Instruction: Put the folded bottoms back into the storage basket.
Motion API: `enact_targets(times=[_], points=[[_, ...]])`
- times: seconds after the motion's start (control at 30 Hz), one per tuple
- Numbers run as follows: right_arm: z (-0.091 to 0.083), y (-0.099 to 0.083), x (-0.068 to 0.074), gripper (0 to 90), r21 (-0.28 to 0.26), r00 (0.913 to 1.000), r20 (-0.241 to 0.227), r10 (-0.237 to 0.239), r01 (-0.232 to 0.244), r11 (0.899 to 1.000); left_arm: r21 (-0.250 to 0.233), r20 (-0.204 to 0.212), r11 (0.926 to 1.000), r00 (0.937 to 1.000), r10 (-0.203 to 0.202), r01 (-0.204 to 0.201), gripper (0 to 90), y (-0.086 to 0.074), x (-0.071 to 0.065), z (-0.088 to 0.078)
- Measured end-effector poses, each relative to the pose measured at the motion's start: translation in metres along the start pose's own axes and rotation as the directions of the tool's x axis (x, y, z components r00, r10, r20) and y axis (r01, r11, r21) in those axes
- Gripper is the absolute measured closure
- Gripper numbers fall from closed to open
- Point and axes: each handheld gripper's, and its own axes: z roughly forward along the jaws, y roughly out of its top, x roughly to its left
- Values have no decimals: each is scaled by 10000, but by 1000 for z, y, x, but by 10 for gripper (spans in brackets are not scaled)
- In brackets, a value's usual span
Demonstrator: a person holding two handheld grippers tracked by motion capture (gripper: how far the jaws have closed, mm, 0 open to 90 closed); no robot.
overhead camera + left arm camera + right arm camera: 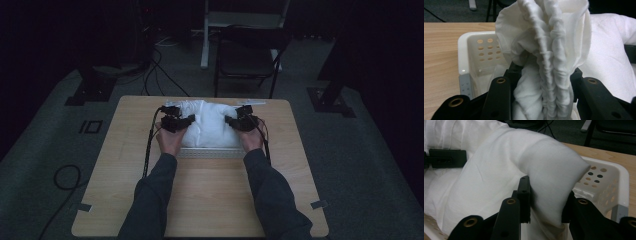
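Note:
A white pillow [210, 125] lies in a white perforated basket [210, 152] at the back middle of the wooden table [200, 200]. My left gripper [182, 121] is at the pillow's left end. In the left gripper view, that gripper [545, 72] is shut on a gathered, wrinkled bunch of white fabric [544, 50] standing above the basket's corner [464, 50]. My right gripper [234, 121] is at the pillow's right end. In the right gripper view, that gripper [546, 192] is shut on a smooth rounded corner of the pillow [544, 165] beside the basket wall [621, 180].
A dark chair [247, 55] stands behind the table's far edge, and cables [150, 75] trail on the floor at the back left. Bare wood lies between the basket and the table's near edge, where the person's forearms come in. Tape pieces [80, 206] mark the near corners.

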Motion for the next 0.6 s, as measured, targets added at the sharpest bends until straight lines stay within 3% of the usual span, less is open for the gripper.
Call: enact_targets(times=[0.6], points=[[10,-8,-3,710,341,9999,157,35,-40,9994,263,-253,9997,9997,-11,18,605,-8,-2,10]])
